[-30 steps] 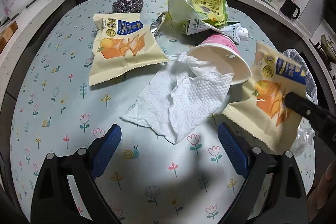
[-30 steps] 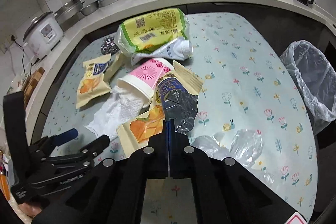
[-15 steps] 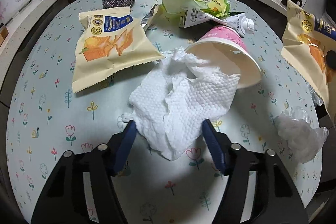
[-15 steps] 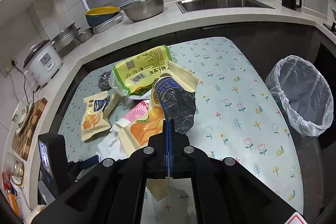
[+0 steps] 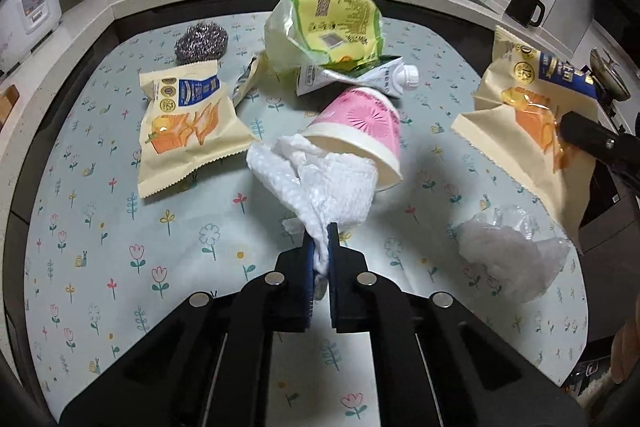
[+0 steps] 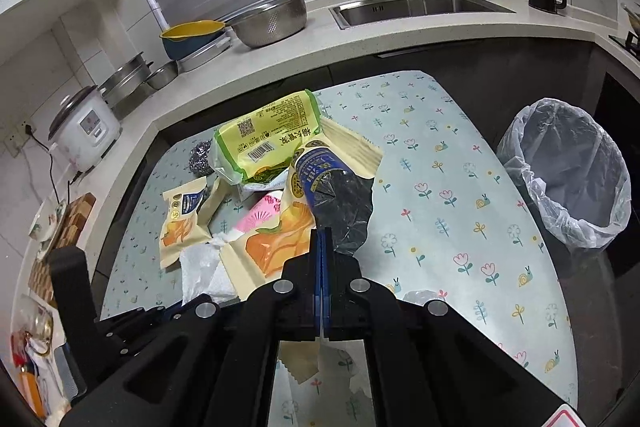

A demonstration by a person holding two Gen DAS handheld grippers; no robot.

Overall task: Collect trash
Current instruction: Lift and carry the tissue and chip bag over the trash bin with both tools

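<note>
My left tongs (image 5: 321, 247) are pinched tight on the white paper towel (image 5: 320, 183), which trails up to the tipped pink cup (image 5: 360, 123) on the worktop (image 5: 120, 227). My right tongs (image 6: 322, 251) are clamped on a chip bag (image 6: 304, 223), held up beside the lined trash bin (image 6: 572, 183).

On the table (image 5: 100, 267) before you, the paper towel (image 5: 332, 187) spills from the mouth of the tipped cup (image 5: 360, 131), with one snack bag (image 5: 188, 123) lying to its left and the scouring ball (image 5: 201, 42) behind that bag. Behind the cup lie the carton (image 5: 360, 77) and, partly over it, the large wrapper (image 5: 324, 31); to the cup's right, near the table's edge, sits the crumpled plastic (image 5: 512, 251). Off the table's right side stands the lined bin (image 6: 568, 179), and the counter behind carries the colander (image 6: 272, 21) and sink (image 6: 416, 7).
</note>
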